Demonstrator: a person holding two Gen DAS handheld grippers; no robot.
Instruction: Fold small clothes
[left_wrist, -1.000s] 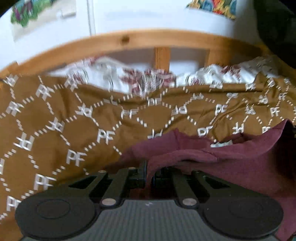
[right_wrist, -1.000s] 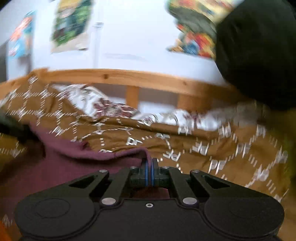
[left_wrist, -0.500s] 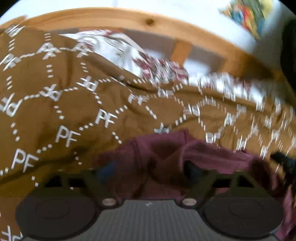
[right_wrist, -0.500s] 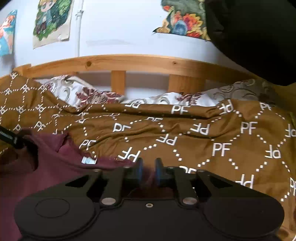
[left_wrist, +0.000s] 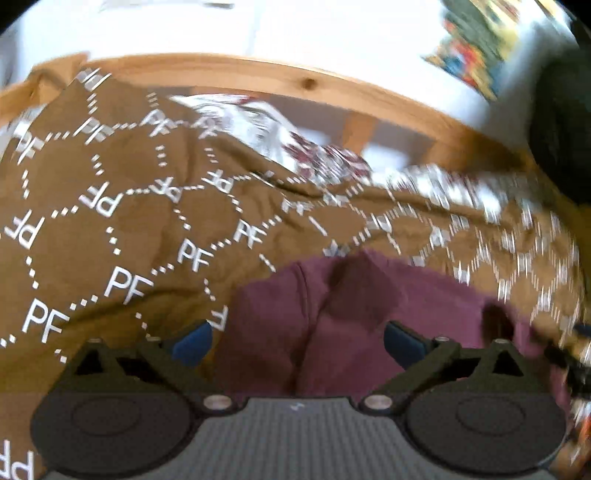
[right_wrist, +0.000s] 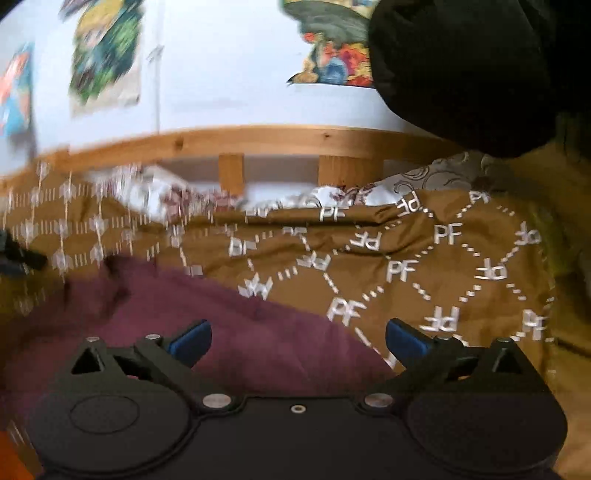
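A maroon garment (left_wrist: 354, 314) lies on the brown blanket (left_wrist: 122, 206) patterned with white "PF" letters. My left gripper (left_wrist: 297, 341) is open and empty, its blue-padded fingers spread just above the garment's left part. In the right wrist view the same garment (right_wrist: 229, 332) spreads to the left. My right gripper (right_wrist: 298, 341) is open and empty over the garment's right edge. Both views are motion-blurred.
A wooden bed rail (right_wrist: 280, 142) with slats runs behind the blanket. Patterned pillows (left_wrist: 314, 162) lie along it. Posters (right_wrist: 105, 55) hang on the white wall. A large black object (right_wrist: 472, 70) hangs at the upper right.
Both grippers were shut on the maroon garment's edge one second ago. They have opened wide and let it go; the garment now lies flat on the blanket.
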